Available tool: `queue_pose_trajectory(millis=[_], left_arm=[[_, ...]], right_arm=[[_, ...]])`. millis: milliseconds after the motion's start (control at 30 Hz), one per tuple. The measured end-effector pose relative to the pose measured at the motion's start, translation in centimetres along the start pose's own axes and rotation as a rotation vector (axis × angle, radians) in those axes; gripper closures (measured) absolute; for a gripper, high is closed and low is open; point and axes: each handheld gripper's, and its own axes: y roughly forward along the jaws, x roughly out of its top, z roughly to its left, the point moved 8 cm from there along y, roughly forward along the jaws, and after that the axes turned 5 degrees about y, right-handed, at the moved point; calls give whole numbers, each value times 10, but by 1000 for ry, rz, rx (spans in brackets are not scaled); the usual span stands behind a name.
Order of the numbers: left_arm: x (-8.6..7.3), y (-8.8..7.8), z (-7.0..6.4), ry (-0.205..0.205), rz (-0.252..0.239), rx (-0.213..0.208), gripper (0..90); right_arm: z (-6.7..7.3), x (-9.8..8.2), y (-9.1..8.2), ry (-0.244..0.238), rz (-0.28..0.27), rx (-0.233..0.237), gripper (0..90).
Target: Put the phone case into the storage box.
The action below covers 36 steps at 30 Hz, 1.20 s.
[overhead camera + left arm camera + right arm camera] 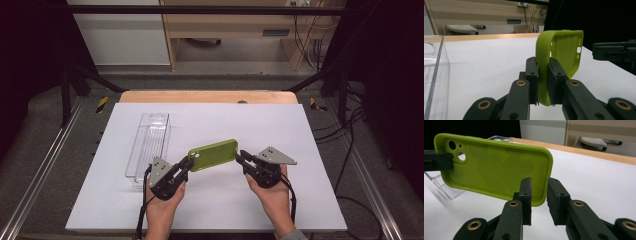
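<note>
A lime-green phone case (212, 154) hangs just above the white board (280, 130), between the two hands. My left gripper (189, 164) is shut on the case's camera-hole end; in the left gripper view its pads (554, 75) clamp the case's rim (541, 65). My right gripper (241, 156) stands at the case's other end. In the right gripper view its jaws (539, 192) are apart, with the case's end edge (494, 170) at the gap and neither pad pressing on it. The case tilts on its long side, back face toward the right gripper.
A clear plastic box (150, 145) lies lengthwise on the board, left of the left gripper. Beyond the board's far edge is a wooden table strip (207, 96); metal rails run along both sides. Cables trail from both grippers toward the person.
</note>
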Motion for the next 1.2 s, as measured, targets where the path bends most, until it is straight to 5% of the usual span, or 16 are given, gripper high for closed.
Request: queue_pose_trajectory(millis=[233, 500, 800, 1067, 1200], left_arm=[[4, 0, 4, 26, 1, 12, 799], [9, 0, 10, 56, 6, 23, 799], [16, 7, 14, 92, 26, 16, 799], [33, 7, 18, 110, 26, 6, 799], [44, 8, 20, 149, 38, -5, 799]], right_arm=[[-4, 0, -4, 5, -4, -1, 663], [-21, -6, -7, 42, -20, 9, 382], [-41, -9, -12, 46, -49, 3, 217], [-53, -18, -30, -54, -58, -24, 135], [-60, -24, -39, -62, -80, -17, 135]])
